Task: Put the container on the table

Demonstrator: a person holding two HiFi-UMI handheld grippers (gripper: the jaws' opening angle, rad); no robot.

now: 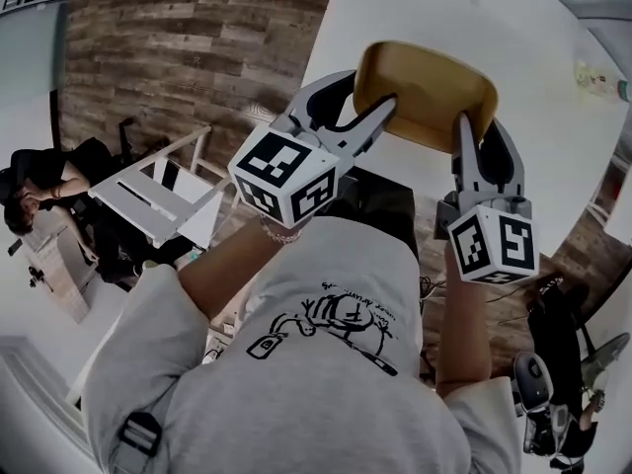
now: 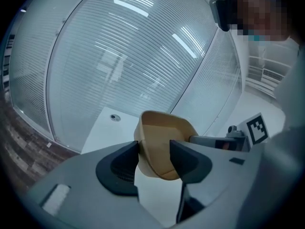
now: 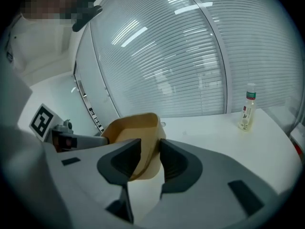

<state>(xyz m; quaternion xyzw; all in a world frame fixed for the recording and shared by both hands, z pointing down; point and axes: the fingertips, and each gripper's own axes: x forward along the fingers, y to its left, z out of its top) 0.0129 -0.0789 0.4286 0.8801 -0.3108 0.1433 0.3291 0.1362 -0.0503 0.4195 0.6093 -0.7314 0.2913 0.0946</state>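
The left gripper and right gripper are each clamping one wall of the tan container, holding it just above the desk's near edge. Risk: releasing one side early — the container is likely tipping off that edge.

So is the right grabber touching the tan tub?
Touching. The right gripper view shows the right gripper with both jaws pressed against the wall of the tan container, one on each side.
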